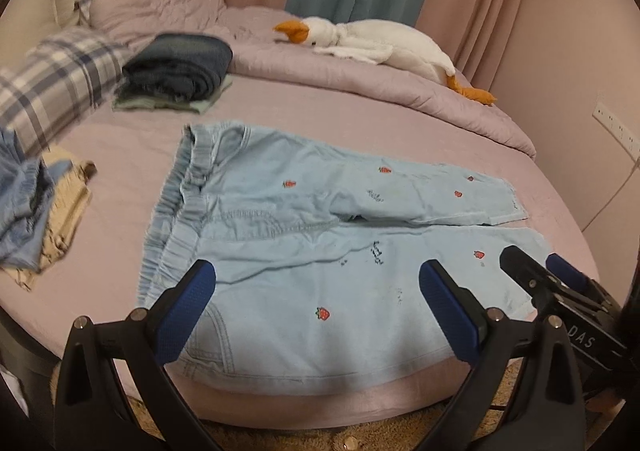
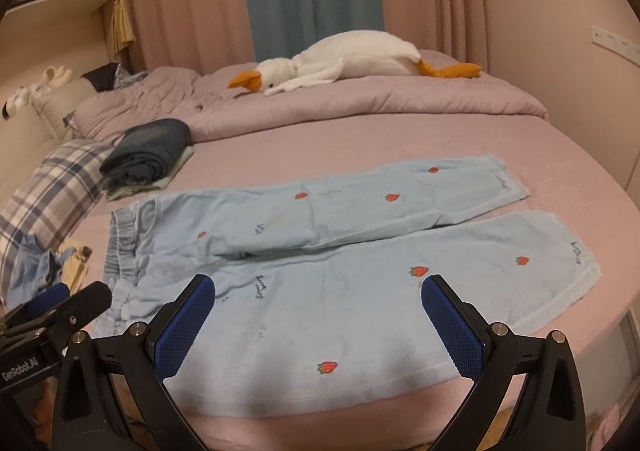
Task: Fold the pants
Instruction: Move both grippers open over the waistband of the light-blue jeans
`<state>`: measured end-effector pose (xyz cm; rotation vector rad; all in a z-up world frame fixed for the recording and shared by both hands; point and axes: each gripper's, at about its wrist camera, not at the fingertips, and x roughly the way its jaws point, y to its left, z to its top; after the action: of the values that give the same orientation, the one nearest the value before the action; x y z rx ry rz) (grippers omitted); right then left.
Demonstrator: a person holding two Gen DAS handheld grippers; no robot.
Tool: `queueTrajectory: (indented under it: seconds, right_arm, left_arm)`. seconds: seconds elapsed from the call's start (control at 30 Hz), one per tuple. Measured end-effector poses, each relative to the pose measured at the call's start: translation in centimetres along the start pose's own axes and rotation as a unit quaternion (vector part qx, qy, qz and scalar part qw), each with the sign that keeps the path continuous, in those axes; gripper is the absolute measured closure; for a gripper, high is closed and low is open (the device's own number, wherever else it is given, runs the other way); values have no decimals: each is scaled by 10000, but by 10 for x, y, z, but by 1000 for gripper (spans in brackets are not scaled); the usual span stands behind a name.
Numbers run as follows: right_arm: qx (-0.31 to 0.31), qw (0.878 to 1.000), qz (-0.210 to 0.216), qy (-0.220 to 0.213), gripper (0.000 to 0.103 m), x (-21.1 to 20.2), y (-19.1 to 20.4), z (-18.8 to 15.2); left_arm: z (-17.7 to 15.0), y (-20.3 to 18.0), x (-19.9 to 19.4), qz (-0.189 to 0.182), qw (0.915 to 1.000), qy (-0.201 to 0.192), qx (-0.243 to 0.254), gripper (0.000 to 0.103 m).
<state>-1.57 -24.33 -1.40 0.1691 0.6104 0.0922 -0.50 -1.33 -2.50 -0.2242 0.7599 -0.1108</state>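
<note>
The light blue strawberry pants (image 2: 320,251) lie flat on the bed (image 2: 360,139); left gripper (image 1: 316,307) and right gripper (image 2: 318,311) are both wide open, holding nothing.

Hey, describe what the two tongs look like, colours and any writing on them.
Both are black plastic tongs with silver pivot bolts and blue, fine-textured pads. The left tongs show "GenRobot.AI" in white on their body in the right wrist view; the right tongs show white letters "DAS" in the left wrist view. No cables or sleeves visible.
</note>
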Motion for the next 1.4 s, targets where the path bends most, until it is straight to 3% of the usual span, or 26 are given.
queueTrajectory:
  seconds: [0.9, 1.4]
  right_arm:
    - [6, 9998, 79, 200, 0, 11, 8, -6]
    - [188, 9996, 44, 210, 0, 19, 1, -5]
  left_arm:
    - [-1, 25, 4, -178, 9988, 144, -429, 8]
    - [4, 22, 16, -152, 9991, 274, -300, 8]
